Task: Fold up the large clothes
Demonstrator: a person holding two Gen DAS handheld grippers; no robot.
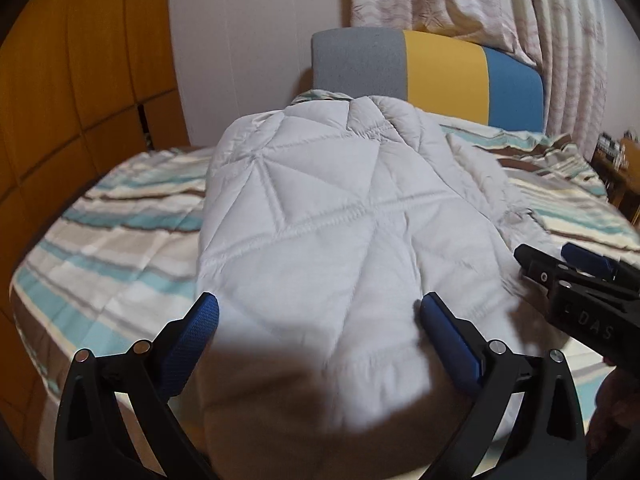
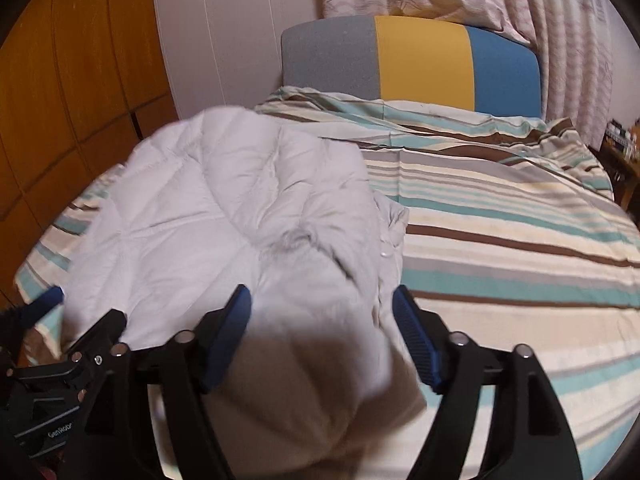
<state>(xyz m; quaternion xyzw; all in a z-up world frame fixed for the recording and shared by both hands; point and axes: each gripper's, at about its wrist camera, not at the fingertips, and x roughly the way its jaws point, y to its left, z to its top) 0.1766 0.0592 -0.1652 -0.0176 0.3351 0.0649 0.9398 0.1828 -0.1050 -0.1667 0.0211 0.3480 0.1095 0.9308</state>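
A pale quilted puffer jacket [image 1: 320, 200] lies on the striped bedspread [image 1: 120, 240], its collar end toward the headboard. My left gripper [image 1: 319, 312] is open just above the jacket's near hem, its blue pads [image 1: 200, 332] spread wide to either side of the fabric. In the right wrist view the jacket [image 2: 208, 208] lies left of centre, rumpled along its right edge. My right gripper [image 2: 320, 300] is open over that near right part, with fabric showing between the fingers but not pinched. Each gripper shows in the other's view: the right gripper [image 1: 544, 254] at the right edge, the left gripper [image 2: 82, 308] at the lower left.
A grey, yellow and blue headboard [image 1: 432, 72] stands at the far end under patterned curtains [image 1: 480, 0]. A wooden wardrobe [image 1: 80, 80] lines the left side. A small wooden table [image 1: 616, 168] with items sits at far right. The bedspread [image 2: 500, 240] right of the jacket lies flat.
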